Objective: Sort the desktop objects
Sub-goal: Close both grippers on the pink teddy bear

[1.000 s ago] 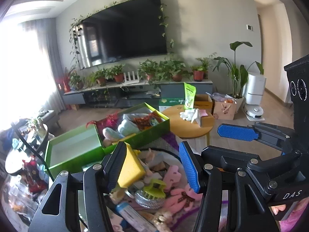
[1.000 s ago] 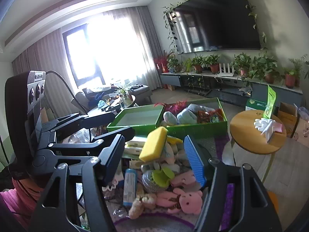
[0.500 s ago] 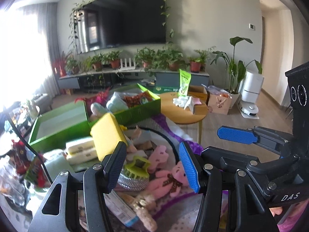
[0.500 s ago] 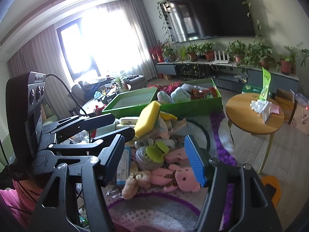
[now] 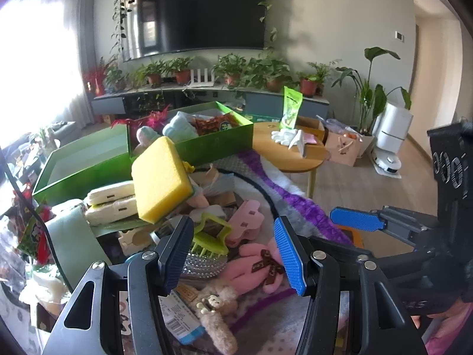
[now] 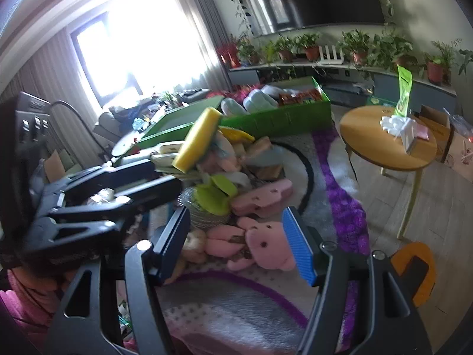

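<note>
In the left wrist view, one yellow sponge (image 5: pixel 161 179) lies tilted on top of the pile at centre left, clear of both grippers. Behind it stand two green boxes: an empty one (image 5: pixel 79 162) at the left and a filled one (image 5: pixel 218 145) at upper centre. Two white packets (image 5: pixel 112 198) are stacked just left of the sponge. Lower down are one lime hair claw (image 5: pixel 211 235), one pink clip (image 5: pixel 245 222), one pink plush bear (image 5: pixel 257 264) and one small beige plush (image 5: pixel 217 310). The left gripper (image 5: pixel 233 254) fills the bottom of the frame, its two fingers spread wide with nothing between them, hovering over the hair claw and the bear. One round wooden table (image 5: pixel 295 159) sits at right of centre.

In the right wrist view, the same single sponge (image 6: pixel 196 139) leans at centre, in front of the two green boxes (image 6: pixel 278 121). One pink bear (image 6: pixel 266 247) lies between the fingers of the right gripper (image 6: pixel 239 247), which are wide apart and grip nothing; whether they touch the bear cannot be told. The lime claw (image 6: pixel 215 193) and pink clip (image 6: pixel 261 196) sit just above. The left gripper (image 6: pixel 112 183) reaches in from the left edge, blurred.
</note>
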Tool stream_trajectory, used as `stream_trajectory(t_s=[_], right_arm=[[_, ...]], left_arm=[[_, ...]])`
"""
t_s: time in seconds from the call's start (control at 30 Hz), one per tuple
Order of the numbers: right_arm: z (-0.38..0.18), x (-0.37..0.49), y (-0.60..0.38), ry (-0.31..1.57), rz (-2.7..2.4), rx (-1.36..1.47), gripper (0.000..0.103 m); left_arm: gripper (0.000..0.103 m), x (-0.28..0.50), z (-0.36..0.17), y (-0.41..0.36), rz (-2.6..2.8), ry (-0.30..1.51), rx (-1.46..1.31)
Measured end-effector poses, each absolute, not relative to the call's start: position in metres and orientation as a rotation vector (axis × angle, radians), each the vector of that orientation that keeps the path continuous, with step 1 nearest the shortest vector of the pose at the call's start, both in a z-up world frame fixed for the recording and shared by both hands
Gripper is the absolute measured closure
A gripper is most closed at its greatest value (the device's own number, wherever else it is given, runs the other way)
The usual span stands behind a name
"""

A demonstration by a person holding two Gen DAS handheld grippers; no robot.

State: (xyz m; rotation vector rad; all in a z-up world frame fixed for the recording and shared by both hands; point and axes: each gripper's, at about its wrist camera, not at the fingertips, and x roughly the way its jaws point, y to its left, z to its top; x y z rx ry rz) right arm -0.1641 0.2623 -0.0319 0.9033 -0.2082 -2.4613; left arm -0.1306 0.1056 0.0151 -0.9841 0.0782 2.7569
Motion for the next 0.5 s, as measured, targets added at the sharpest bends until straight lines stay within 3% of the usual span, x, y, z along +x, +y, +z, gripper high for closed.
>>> stream_trajectory(t_s=[0.5], right_arm=[[-0.095,-0.202,0.246,-0.132,-2.422,1.136,0.04]], left_arm=[[0.045,-0.143,-0.008,0.09,2.778,0.014,-1.071]])
